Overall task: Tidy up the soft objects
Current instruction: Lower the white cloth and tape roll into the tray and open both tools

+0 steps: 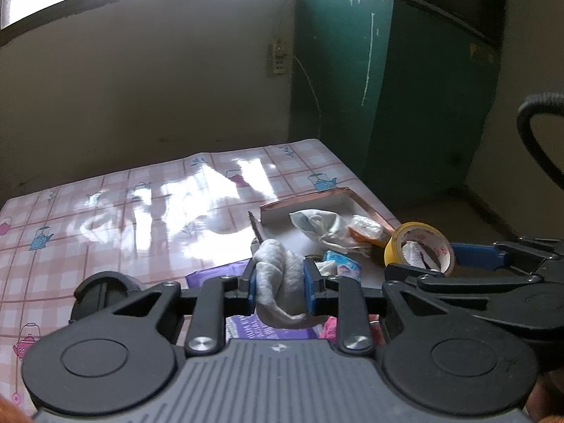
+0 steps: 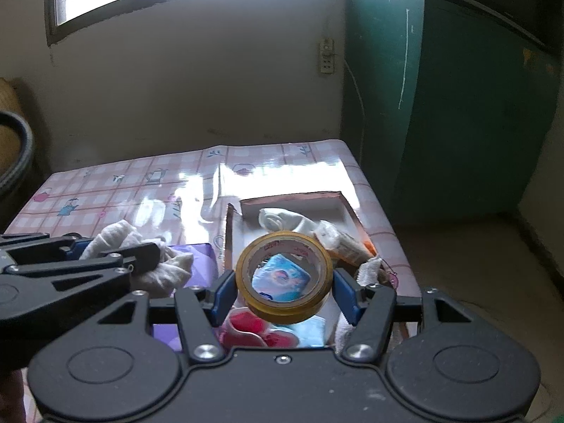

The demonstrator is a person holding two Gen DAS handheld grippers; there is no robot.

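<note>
Socks and other soft things are already lying inside the box (image 2: 349, 208) on the table (image 1: 105, 211). A white rolled sock (image 2: 278, 220) is sitting near the back of it, next to a little wrapped packet (image 2: 342, 241). A blue tissue pack (image 2: 278, 278) is lying closer to the front, and something pink (image 2: 246, 324) is peeking up from below.

The left gripper (image 1: 278, 278) is squeezing a grey cloth (image 1: 278, 282) between its blue pads (image 1: 310, 285). The cloth is hanging up in the air, just beside the near left corner of the box and above a purple packet (image 1: 246, 328). It looks like this cloth is going into the box too, but it is not in yet.

The right gripper (image 2: 283, 294) is holding a yellow tape roll (image 2: 284, 276) over the front part of the box. Its pads are sitting close on both sides of the roll. Tape is not soft, so maybe it is being taken out of the way.

So the job seems about halfway done. Some soft things are packed, and the grey cloth and maybe the purple packet are waiting.
</note>
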